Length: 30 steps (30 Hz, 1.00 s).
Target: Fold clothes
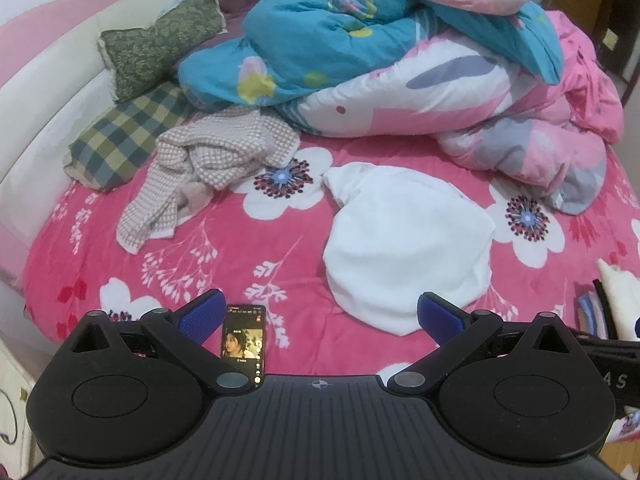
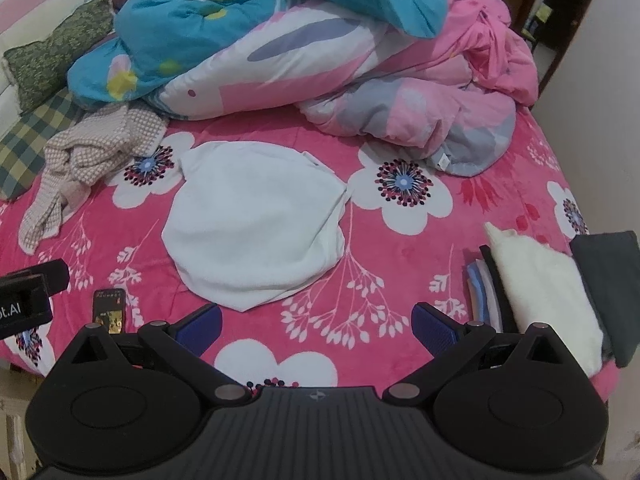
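Left gripper [image 1: 320, 318]: jaws spread wide, empty, held above the near edge of the bed [image 1: 248, 240]. Right gripper [image 2: 318, 326]: the same, wide and empty.

Work piece: one white garment [image 2: 256, 224], lying loose mid-bed with rounded edges, partly doubled over, touching neither gripper.

Risks, as I judge them:
- The white garment is soft and layered; a pinch at its near tip may take only the top layer, and the fold would go crooked.
- The phone [image 1: 244, 340] lies just beside my left finger; a low sweep could knock it off the edge.
- The checked garment [image 1: 208, 160] is crumpled with a sleeve trailing; lifting it by one point would tangle it more.
- Dragging cloth toward the stack [image 2: 540, 288] could topple it.

Count:
- Garments unfolded: two, white and checked.
- Folded stack: one; the number of pieces I cannot tell.
- Quilts [image 1: 360, 60] heaped at the back: at least three.
- Pillows [image 1: 160, 40]: two.
- Phone: one.
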Tool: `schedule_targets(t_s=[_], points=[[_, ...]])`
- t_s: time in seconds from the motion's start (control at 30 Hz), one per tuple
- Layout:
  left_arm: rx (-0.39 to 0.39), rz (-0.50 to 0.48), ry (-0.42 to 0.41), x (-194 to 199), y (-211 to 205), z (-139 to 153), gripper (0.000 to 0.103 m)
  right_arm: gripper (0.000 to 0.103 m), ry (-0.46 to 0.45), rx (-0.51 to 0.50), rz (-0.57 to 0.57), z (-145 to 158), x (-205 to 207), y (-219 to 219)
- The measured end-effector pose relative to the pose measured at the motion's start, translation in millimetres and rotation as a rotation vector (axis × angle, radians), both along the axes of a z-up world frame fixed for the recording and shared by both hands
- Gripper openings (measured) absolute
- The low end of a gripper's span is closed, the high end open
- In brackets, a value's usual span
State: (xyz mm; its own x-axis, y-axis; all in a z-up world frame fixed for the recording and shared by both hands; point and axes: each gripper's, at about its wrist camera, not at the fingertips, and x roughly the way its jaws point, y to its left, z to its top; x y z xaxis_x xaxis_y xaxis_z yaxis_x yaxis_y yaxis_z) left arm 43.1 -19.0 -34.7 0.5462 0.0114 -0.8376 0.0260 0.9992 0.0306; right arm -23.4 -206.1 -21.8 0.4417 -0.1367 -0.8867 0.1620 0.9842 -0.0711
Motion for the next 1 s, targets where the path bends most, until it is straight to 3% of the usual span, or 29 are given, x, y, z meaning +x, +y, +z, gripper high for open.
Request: schedule_targets(t_s=[0.1,0.27,0.5,0.57,0.67,0.73,0.87,1.0], points=[[-0.012,-0.033,0.000,9.7,7.9,-5.0,0.103,0.103,-0.004,-0.005,-0.046,-0.7,2.5,0.2],[-0.105,-0.104,-0.041,21.6,15.6,-18.1,0.103,0.103,-0.026,-0.021,-0.111,-1.6,1.4,-4.0],[-0.278,-0.147,-0.093,48.4,14.0,-36.1,0.103,0.103,-0.109,-0.020,-0.109,0.1,2.0,-33.7],[-0.309,-0.118,-0.121,57.1,12.1,-39.3,0.103,0.103,-0.155,0.000,-0.085,-3.2,10.0,-48.1],[-0.227,-0.051,-0.116,72.3,1.4,-47.8,0.103,0.103,-0.227,0.043,-0.023,-18.8,32.0,-70.3],[-0.145,-0.019,-0.096,84.3,-7.2,-57.0,0.103,0.103,-0.230,0.073,0.021,-34.2,56.5,-82.7],[-0.020,0.004,-0.090,110.8,-14.8,-90.5,0.102,0.103,-0.239,0.167,0.101,-85.8,111.7,-107.8],[0.004,0.027,-0.077,140.8,-16.8,-134.7,0.096,0.099,-0.240,0.224,0.161,-140.1,170.1,-115.6]])
